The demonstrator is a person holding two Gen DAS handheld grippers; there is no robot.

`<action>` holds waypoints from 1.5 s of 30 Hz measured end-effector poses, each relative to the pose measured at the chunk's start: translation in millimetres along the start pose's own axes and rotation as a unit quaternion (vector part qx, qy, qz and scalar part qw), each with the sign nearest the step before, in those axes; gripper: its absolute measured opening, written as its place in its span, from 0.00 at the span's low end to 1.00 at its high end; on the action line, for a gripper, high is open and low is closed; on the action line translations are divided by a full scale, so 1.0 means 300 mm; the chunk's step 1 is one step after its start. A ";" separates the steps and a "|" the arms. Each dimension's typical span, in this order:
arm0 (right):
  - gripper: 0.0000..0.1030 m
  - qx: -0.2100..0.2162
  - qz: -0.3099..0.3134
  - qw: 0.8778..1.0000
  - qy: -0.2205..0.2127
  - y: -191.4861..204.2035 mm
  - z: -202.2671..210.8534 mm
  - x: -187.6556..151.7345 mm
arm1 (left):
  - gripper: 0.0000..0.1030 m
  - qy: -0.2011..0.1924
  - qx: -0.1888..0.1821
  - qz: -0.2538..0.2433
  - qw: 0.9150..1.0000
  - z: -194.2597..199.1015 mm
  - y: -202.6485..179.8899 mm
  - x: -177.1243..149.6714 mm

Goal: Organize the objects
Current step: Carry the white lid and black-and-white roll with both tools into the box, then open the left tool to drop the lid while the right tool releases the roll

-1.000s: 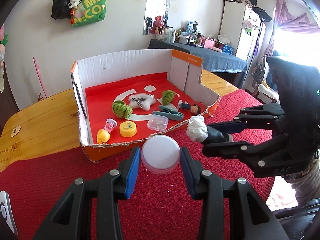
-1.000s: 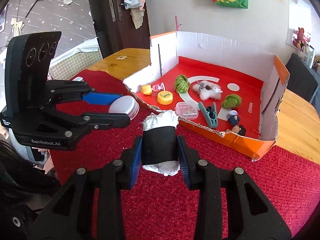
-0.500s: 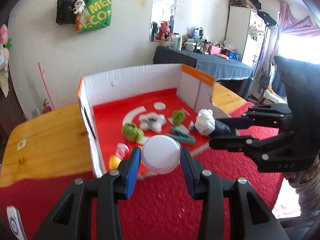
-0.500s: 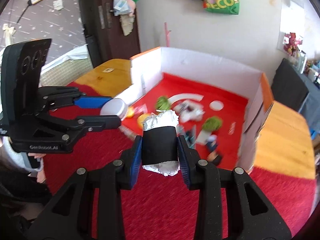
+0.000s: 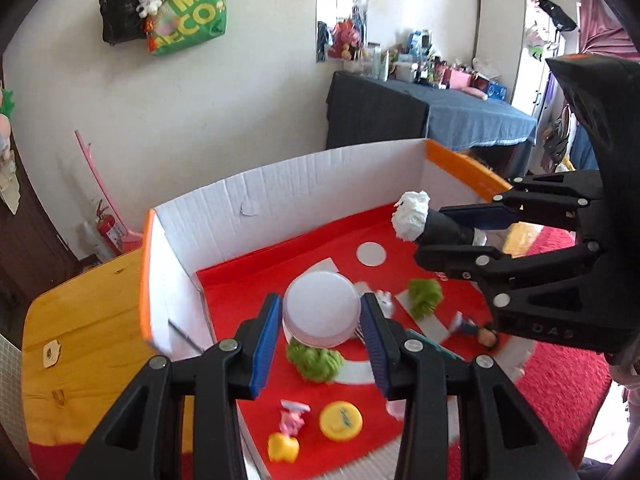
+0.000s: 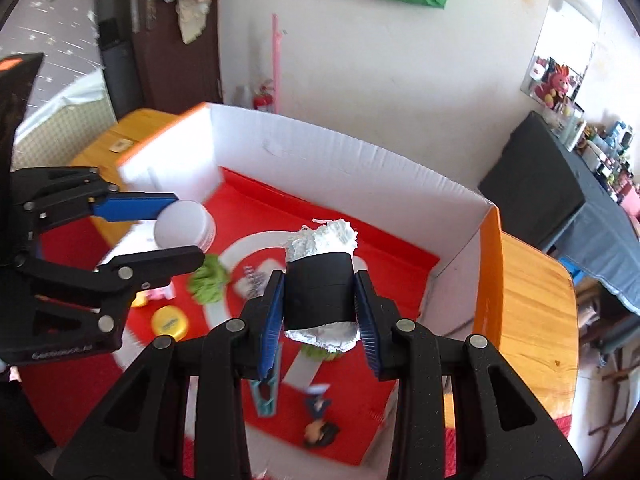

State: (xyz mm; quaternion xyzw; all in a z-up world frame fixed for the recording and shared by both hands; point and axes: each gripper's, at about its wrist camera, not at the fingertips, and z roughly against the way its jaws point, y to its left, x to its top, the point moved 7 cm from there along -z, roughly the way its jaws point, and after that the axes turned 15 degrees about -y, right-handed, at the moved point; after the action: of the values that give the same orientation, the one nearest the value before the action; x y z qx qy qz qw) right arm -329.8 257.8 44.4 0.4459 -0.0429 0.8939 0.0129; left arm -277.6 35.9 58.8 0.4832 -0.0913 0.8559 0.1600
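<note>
Claws [image 5: 320, 316] [image 6: 318, 308] hold jar [image 5: 321, 310], roll [image 6: 320, 294] above toy-filled box [image 5: 288, 192].

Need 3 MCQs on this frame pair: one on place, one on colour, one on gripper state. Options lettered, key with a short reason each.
1. Where is the white round jar now?
A. Lying on the red rug
B. Held over the cardboard box
C. On the wooden table

2. What colour is the flat round cap lying near the box's front edge?
A. Yellow
B. Blue
C. Black

3. What is the state of the right gripper?
A. Open and empty
B. Shut with nothing in it
C. Shut on the foil-ended black roll

Key:
1 B: the left gripper holds the jar between its pads, with the box's red floor beneath it.
2 A: the cap is plainly yellow against the red floor.
3 C: both blue pads press the roll's black sides, foil showing at each end.
</note>
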 end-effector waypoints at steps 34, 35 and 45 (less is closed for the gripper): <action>0.32 -0.050 -0.041 0.987 0.144 -0.104 -0.319 -0.101 | 0.41 0.146 0.056 0.037 0.987 -0.274 0.077 -0.149; 0.32 -0.049 -0.043 0.987 0.144 -0.107 -0.316 -0.099 | 0.41 0.149 0.054 0.041 0.986 -0.277 0.080 -0.152; 0.32 -0.043 -0.054 0.988 0.141 -0.105 -0.291 -0.105 | 0.41 0.149 0.052 0.046 0.986 -0.279 0.073 -0.170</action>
State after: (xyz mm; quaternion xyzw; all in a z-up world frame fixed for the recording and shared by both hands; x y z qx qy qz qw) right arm -378.5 297.4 -31.0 0.3159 -0.0546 0.9433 0.0859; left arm -327.7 32.0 -28.0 0.3530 -0.0436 0.9284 0.1071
